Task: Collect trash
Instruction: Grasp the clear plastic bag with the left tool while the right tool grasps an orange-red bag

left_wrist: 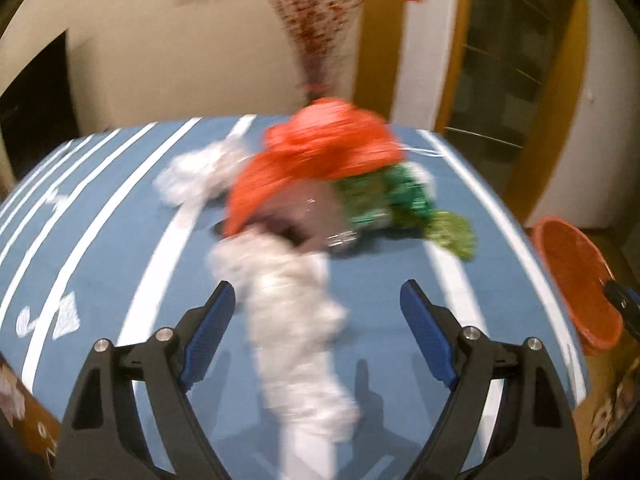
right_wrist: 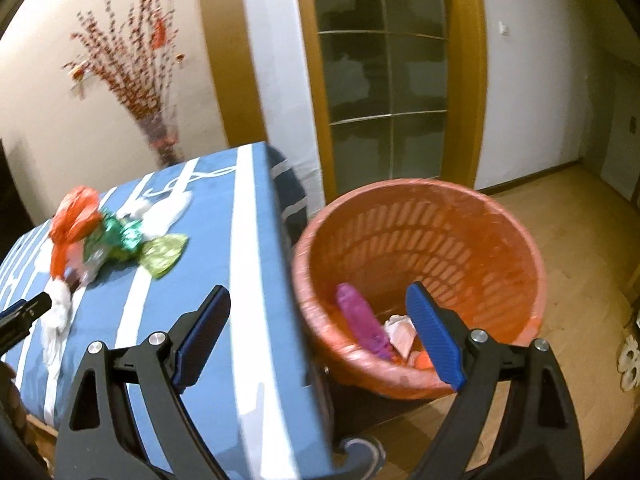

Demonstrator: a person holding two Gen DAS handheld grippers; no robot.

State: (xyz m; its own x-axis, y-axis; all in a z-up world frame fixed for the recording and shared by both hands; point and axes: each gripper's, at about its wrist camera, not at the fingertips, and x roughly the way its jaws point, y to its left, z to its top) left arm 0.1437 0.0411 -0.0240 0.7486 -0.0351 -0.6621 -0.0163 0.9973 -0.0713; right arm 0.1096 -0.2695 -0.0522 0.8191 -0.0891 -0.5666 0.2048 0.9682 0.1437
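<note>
left hand-held gripper (left_wrist: 316,304) spread | right hand-held gripper (right_wrist: 318,308) spread | purple wrapper (right_wrist: 362,320) in basket (right_wrist: 520,240), right view only

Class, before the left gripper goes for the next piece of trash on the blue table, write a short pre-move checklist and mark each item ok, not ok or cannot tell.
1. Left gripper open, nothing pinched: ok.
2. White crumpled paper lies between its fingers: ok.
3. Right gripper open, holding nothing: ok.
4. Orange basket upright beside the table: ok.
5. Paper free of the orange bag: cannot tell, blurred.
</note>
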